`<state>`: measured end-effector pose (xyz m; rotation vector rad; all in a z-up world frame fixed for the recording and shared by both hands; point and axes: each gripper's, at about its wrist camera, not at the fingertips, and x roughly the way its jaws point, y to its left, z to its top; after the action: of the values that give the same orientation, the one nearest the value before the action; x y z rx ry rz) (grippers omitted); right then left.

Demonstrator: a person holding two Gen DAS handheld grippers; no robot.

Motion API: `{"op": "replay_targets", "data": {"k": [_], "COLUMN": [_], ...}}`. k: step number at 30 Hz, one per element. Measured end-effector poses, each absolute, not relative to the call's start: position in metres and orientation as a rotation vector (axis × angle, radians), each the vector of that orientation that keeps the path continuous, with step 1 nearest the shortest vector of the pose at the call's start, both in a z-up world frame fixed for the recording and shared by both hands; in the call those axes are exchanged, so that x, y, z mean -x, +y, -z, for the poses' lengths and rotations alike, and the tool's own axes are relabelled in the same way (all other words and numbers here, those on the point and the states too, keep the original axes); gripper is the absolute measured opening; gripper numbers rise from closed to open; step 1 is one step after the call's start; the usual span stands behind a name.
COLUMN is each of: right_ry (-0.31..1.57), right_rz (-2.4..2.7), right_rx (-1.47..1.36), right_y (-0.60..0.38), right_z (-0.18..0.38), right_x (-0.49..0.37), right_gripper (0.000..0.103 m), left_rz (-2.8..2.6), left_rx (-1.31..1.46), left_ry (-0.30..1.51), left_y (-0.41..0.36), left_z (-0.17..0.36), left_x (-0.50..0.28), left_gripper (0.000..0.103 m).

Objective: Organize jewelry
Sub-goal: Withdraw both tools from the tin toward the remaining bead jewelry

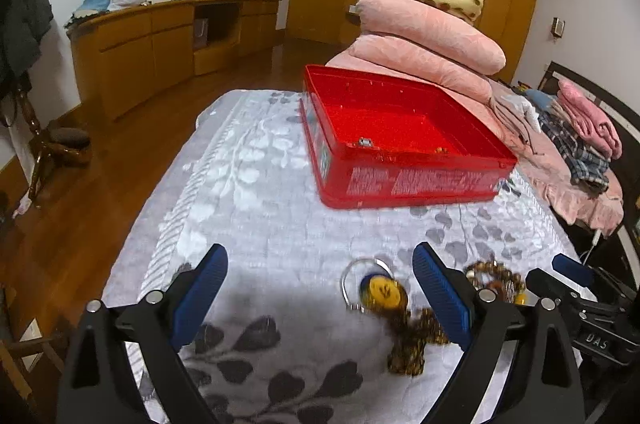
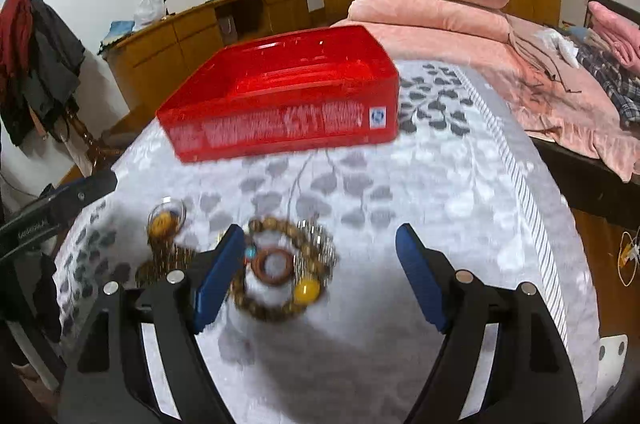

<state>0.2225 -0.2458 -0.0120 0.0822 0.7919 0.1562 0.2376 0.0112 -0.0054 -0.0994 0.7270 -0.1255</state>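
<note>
So, where it stands: barely begun, I'd say, with nearly all the jewelry lying loose on the grey leaf-patterned blanket (image 1: 256,207) and not yet in the box.
Red box (image 1: 400,139): open, sitting on the blanket further back from both claws, in front of the stacked pink quilts (image 1: 428,35).
Inside the box: a small silvery piece (image 1: 365,142) and one tiny darker bit near the front wall; otherwise bare red floor as far as I can see.
Left claw (image 1: 320,296): spread wide, gripping nothing, hovering low over the blanket.
Between its fingers: a thin silver bangle (image 1: 366,280) with a yellow and blue round pendant (image 1: 383,291) lying on it, and a heap of brown beads (image 1: 412,348) trailing toward the camera.
Right claw (image 2: 320,280): also wide open and empty-handed, low over the second pile.
Second pile: a beaded bracelet (image 2: 280,264) in a loop, a reddish-brown ring (image 2: 273,264) inside it, a yellow bead (image 2: 306,290) and a small turquoise one (image 2: 251,253); the pile sits close against the claw's left finger, not centred in the gap.
Blur: both piles are smeared, so I cannot count strands.
Left to do: by my reckoning, every loose piece must be picked up and carried to the box, a long way short of halfway.
Likely next: each claw looks poised over its own pile, so a grasp seems close.
</note>
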Motion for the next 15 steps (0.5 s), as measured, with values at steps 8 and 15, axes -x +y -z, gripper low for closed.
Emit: {"op": "replay_targets", "data": {"k": [8,15], "right_ry": [0.803,0.800], "right_rz": [-0.166,-0.168], "right_rx": [-0.068,-0.069], "right_y": [-0.243,-0.244], "right_z": [0.018,0.018], "right_x": [-0.205,-0.200], "right_gripper": [0.076,0.076], "left_rz": [0.137,0.173], "left_rx": [0.066,0.060], "left_ry": [0.758,0.801], "left_y": [0.002,-0.013], "left_z": [0.017,0.025], "left_x": [-0.212,-0.208], "left_gripper": [0.091,0.082]}}
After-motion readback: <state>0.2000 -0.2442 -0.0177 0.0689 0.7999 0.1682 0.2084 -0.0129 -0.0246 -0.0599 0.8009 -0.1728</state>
